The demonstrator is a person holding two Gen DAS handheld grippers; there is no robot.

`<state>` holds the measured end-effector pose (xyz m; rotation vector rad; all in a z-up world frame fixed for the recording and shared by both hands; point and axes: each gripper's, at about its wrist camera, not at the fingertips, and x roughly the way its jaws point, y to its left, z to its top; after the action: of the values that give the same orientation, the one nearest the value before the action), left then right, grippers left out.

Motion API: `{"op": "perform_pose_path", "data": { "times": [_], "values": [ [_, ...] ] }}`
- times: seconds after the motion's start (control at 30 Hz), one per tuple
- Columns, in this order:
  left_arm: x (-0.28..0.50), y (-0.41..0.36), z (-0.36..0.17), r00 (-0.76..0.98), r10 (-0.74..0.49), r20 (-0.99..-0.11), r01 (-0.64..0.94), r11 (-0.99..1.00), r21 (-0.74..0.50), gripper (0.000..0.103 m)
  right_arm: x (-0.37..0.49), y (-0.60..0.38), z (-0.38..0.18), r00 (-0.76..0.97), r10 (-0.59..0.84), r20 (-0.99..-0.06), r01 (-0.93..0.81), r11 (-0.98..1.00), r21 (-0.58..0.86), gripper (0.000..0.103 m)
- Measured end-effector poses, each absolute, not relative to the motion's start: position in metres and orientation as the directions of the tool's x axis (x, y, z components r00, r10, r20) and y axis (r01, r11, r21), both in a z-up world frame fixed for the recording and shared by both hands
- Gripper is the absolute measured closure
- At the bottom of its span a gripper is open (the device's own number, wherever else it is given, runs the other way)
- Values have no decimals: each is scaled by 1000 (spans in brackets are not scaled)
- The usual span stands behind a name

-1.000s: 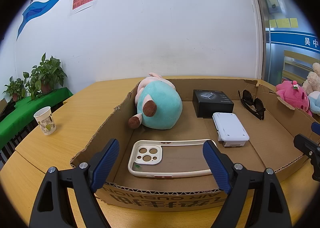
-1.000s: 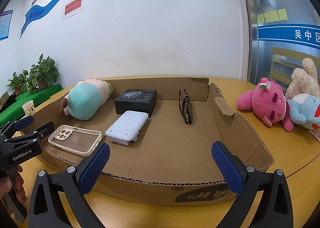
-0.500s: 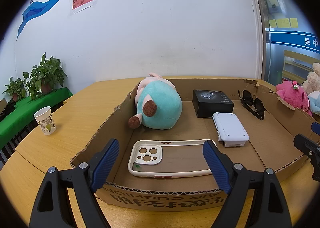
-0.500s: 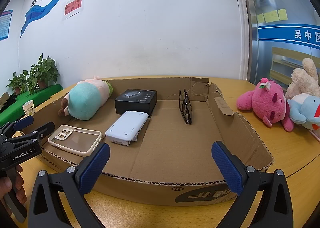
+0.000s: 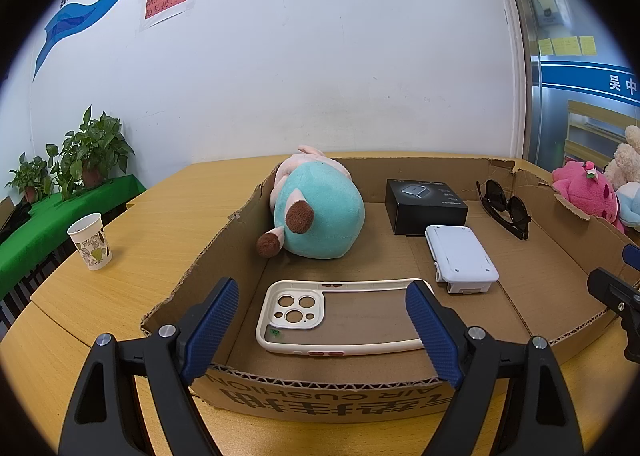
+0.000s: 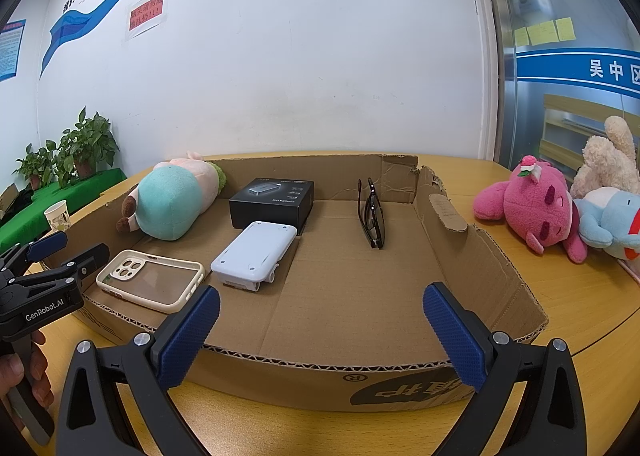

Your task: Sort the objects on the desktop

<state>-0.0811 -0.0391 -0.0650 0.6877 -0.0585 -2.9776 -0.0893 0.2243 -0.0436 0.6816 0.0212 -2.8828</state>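
A shallow cardboard box (image 5: pixel 320 396) (image 6: pixel 496 256) lies on the wooden table. In it lie a cream phone case (image 5: pixel 340 316) (image 6: pixel 150 280), a teal and pink plush (image 5: pixel 320 216) (image 6: pixel 172 202), a black box (image 5: pixel 424 206) (image 6: pixel 272 202), a white device (image 5: pixel 460 256) (image 6: pixel 256 256) and black sunglasses (image 5: pixel 504 208) (image 6: pixel 374 216). My left gripper (image 5: pixel 324 332) is open and empty at the box's near edge, in front of the phone case. My right gripper (image 6: pixel 320 336) is open and empty at the near edge, further right.
A paper cup (image 5: pixel 90 242) stands on the table left of the box. A pink plush (image 6: pixel 528 208), a cream plush (image 6: pixel 608 164) and a blue plush (image 6: pixel 612 220) lie right of the box. Potted plants (image 5: pixel 80 152) stand on a green side table at far left.
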Motion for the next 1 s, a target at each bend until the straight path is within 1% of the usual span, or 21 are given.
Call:
{"op": "perform_pose_path", "data": {
  "times": [0.77, 1.0],
  "values": [
    [-81, -39, -65, -895, -92, -436, 75, -996, 56, 17, -89, 224, -44, -879, -170, -446, 177, -984, 27, 0],
    [-82, -40, -65, -895, -92, -436, 75, -996, 56, 15, -89, 224, -44, -879, -170, -446, 176, -984, 27, 0]
  ]
}}
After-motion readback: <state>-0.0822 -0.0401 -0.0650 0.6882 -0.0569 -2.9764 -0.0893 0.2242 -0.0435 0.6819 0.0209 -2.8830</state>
